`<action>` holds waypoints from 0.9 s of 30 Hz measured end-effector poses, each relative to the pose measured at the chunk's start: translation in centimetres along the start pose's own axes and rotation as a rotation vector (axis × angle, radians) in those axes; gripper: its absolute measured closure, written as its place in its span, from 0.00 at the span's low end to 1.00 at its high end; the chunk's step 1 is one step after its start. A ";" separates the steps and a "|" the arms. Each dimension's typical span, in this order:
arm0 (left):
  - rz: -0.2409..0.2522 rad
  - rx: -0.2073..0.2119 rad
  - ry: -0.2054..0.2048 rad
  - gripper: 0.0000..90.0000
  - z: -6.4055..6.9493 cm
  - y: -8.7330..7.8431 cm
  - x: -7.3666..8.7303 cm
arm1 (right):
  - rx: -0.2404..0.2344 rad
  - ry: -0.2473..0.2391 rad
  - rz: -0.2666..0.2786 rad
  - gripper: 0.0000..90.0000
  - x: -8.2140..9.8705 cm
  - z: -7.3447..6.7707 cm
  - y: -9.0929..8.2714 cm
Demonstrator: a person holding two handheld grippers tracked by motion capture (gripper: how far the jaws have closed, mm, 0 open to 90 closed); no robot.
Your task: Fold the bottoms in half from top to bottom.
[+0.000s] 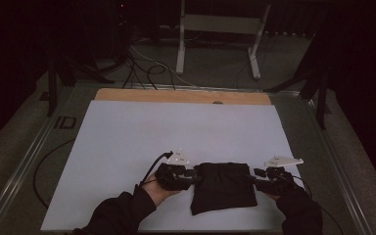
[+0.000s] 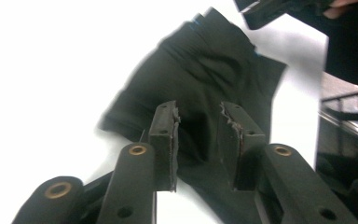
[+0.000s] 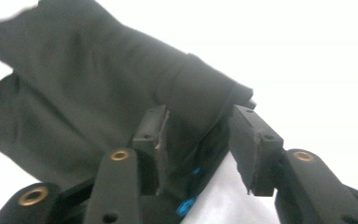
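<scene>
Lying folded on the white sheet (image 1: 127,147) that covers the table, near its front edge, a black fabric garment (image 1: 223,187) sits between the two grippers in the high view. At its left edge the left gripper (image 1: 194,177), held in the person's left hand (image 1: 157,190), meets the cloth. In the left gripper view its jaws stand parted, with the dark cloth (image 2: 205,84) lying between and beyond them; no fabric is pinched. At the garment's right edge the right gripper (image 1: 252,178) touches the cloth. In the right gripper view its jaws are also spread apart, straddling a thick rolled fold of the garment (image 3: 102,84), with a bit of blue trim (image 3: 186,204) showing low between them.
</scene>
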State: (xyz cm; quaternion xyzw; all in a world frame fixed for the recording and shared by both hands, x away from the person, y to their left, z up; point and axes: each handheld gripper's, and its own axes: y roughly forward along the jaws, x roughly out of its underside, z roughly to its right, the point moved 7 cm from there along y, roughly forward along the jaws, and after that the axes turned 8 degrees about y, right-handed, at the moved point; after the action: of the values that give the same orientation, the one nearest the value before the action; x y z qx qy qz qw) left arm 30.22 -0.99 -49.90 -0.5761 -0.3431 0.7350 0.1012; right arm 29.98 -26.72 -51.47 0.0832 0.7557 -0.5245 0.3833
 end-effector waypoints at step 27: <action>-0.134 0.011 -0.107 0.99 -3.4 5.9 1.4 | -0.015 -0.018 -0.128 1.00 -2.0 3.7 6.7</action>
State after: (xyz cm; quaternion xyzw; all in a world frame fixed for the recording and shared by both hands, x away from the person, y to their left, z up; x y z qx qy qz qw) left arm 34.34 -3.32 -54.96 -0.5110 -0.3818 0.7582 0.1349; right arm 36.68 -26.40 -55.56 0.0269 0.7599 -0.5429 0.3566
